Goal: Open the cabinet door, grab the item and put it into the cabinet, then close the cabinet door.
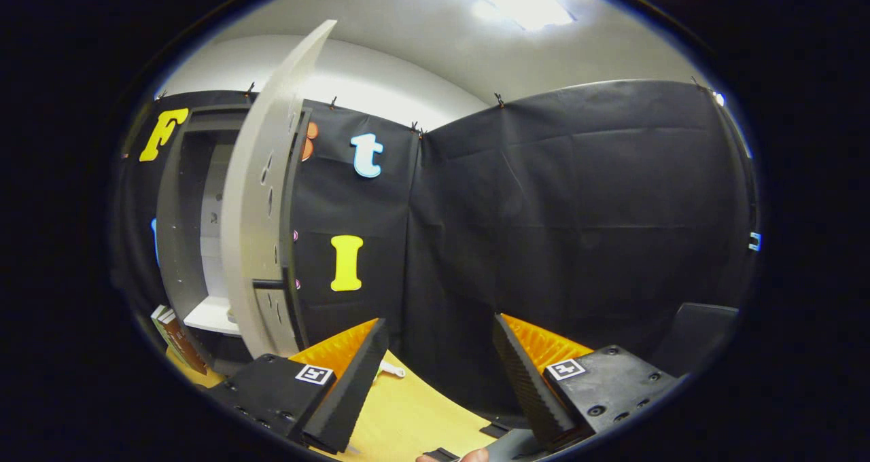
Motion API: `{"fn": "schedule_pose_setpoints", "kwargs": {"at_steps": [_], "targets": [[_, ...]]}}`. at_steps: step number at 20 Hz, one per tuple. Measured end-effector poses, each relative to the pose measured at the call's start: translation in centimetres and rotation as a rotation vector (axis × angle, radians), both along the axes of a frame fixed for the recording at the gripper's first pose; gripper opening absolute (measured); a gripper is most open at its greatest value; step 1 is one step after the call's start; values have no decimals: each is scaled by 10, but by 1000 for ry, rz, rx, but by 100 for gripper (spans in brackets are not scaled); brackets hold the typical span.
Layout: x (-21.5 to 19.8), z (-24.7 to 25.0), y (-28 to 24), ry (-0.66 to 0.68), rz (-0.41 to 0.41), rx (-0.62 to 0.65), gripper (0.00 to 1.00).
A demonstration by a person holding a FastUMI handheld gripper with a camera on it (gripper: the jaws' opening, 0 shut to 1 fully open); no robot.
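Grey cabinet door (pixel 262 197) stands open: step 1 done. Your fingers (pixel 435 374) are spread and empty above the tabletop (pixel 408 407); grab, place, close remain

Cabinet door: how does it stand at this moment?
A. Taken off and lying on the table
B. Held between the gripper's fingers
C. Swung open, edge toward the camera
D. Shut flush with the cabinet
C. The door stands swung out from the cabinet, whose shelf shows behind it; the gripper is open, holding nothing.
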State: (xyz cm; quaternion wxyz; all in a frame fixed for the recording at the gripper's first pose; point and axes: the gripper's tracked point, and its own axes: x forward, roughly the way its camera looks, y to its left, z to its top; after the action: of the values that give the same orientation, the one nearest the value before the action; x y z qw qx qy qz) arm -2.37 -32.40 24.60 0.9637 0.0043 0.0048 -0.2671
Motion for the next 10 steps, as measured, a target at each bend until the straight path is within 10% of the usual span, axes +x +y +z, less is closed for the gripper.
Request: {"fn": "schedule_pose_setpoints", "kwargs": {"at_steps": [10], "targets": [[41, -34, 26, 67, 169, 49, 98]]}}
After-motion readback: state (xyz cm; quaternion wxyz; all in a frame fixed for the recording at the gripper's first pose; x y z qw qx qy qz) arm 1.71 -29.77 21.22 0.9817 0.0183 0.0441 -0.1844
